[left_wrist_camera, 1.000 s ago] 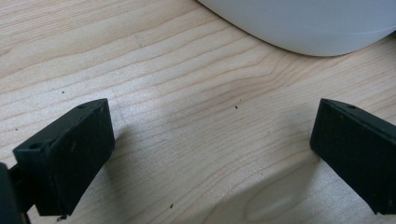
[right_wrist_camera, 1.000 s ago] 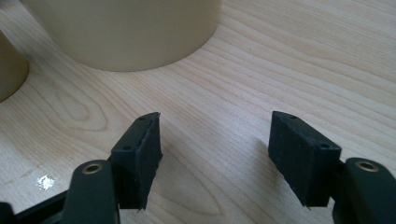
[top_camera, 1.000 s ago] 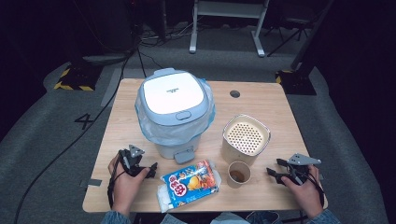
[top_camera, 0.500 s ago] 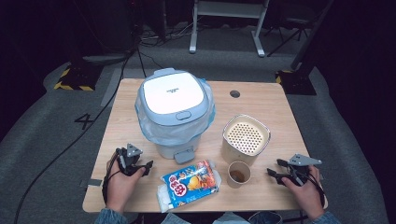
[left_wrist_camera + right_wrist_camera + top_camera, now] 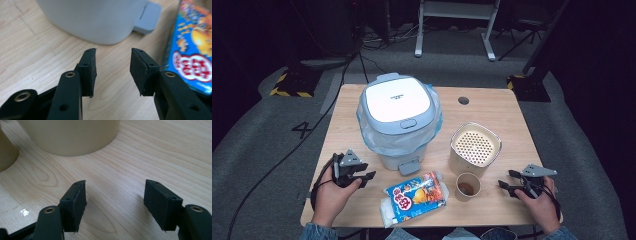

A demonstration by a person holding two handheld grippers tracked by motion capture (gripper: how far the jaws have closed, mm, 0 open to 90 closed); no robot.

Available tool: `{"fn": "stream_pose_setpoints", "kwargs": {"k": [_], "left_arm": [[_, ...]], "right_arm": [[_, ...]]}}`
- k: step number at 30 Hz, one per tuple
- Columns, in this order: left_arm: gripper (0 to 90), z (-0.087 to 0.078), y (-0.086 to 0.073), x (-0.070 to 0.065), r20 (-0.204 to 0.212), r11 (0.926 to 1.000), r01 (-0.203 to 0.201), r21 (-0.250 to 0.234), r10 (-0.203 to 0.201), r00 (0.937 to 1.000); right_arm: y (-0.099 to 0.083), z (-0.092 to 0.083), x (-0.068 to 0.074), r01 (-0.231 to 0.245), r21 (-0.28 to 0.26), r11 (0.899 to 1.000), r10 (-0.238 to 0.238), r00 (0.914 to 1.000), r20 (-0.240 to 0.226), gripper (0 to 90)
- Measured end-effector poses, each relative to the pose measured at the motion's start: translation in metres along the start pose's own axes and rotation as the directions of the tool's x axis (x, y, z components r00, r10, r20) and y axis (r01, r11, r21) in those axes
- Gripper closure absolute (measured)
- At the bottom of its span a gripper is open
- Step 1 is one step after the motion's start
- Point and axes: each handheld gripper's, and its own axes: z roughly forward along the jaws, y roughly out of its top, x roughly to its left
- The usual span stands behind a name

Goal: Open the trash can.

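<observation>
High view: left gripper (image 5: 362,176) at the table's (image 5: 492,107) near-left corner, near the snack bag (image 5: 414,196) lying flat in front of the pedal bin (image 5: 398,120); right gripper (image 5: 507,181) near the paper cup (image 5: 467,186).

Left gripper view: jaws half apart, just been closing on nothing, bare wood between them, a gap too small to read from above. The likely step is taking the bag, best done by swinging right and pinching an edge.

Right gripper view: jaws apart, empty, facing the cream canister (image 5: 72,135).

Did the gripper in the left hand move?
Yes. The left gripper has risen off the wooden table, toward the white pedal bin, its empty jaws closing partway.
</observation>
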Motion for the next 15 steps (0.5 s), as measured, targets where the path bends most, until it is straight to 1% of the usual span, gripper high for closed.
{"fn": "stream_pose_setpoints", "kwargs": {"k": [2,3,5,6,9,10,11,12,13,14,15], "left_arm": [[57.4,-0.006,0.004,-0.001,0.023,0.9999,-0.007,-0.013,0.007,0.9997],[59.0,-0.010,0.007,-0.002,0.030,0.9997,-0.013,-0.021,0.013,0.9995],[59.4,-0.015,0.012,-0.002,0.042,0.9993,-0.025,-0.027,0.026,0.9988],[60.8,-0.021,0.018,-0.003,0.054,0.9989,-0.034,-0.032,0.035,0.9979],[62.9,-0.029,0.029,-0.004,0.069,0.9968,-0.060,-0.052,0.064,0.9956],[63.7,-0.033,0.032,-0.004,0.082,0.9962,-0.061,-0.063,0.066,0.9944],[64.4,-0.033,0.032,-0.004,0.082,0.9962,-0.061,-0.063,0.066,0.9944],[65.4,-0.039,0.038,-0.006,0.098,0.9936,-0.071,-0.087,0.080,0.9920],[66.2,-0.042,0.040,-0.006,0.104,0.9921,-0.082,-0.095,0.092,0.9903],[67.1,-0.044,0.042,-0.006,0.111,0.9911,-0.083,-0.105,0.094,0.9893],[67.4,-0.045,0.044,-0.006,0.109,0.9899,-0.090,-0.110,0.102,0.9888]], "right_arm": [[0.000,0.000,0.000,-0.003,0.000,1.000,0.003,1.0000,0.000,35.2],[0.001,0.001,-0.001,-0.003,0.001,1.000,0.003,1.0000,0.001,35.2],[0.001,0.001,-0.001,-0.002,0.001,1.000,0.002,1.0000,0.002,35.2],[0.001,0.001,-0.002,0.002,0.001,1.000,-0.002,1.0000,0.000,35.0],[0.001,0.001,-0.003,0.012,0.001,1.000,-0.011,0.9999,-0.013,35.0],[0.001,0.001,-0.004,0.013,0.001,1.000,-0.013,0.9998,-0.014,35.0],[0.001,0.001,-0.003,0.012,0.000,1.000,-0.012,0.9998,-0.015,35.0],[0.001,0.001,-0.003,0.012,0.000,1.000,-0.012,0.9998,-0.015,35.0],[0.001,0.001,-0.003,0.012,0.000,1.000,-0.012,0.9998,-0.015,35.0],[0.001,0.001,-0.003,0.012,0.001,1.000,-0.012,0.9998,-0.015,35.0],[0.001,0.001,-0.003,0.012,0.000,1.000,-0.012,0.9998,-0.015,35.0]]}}
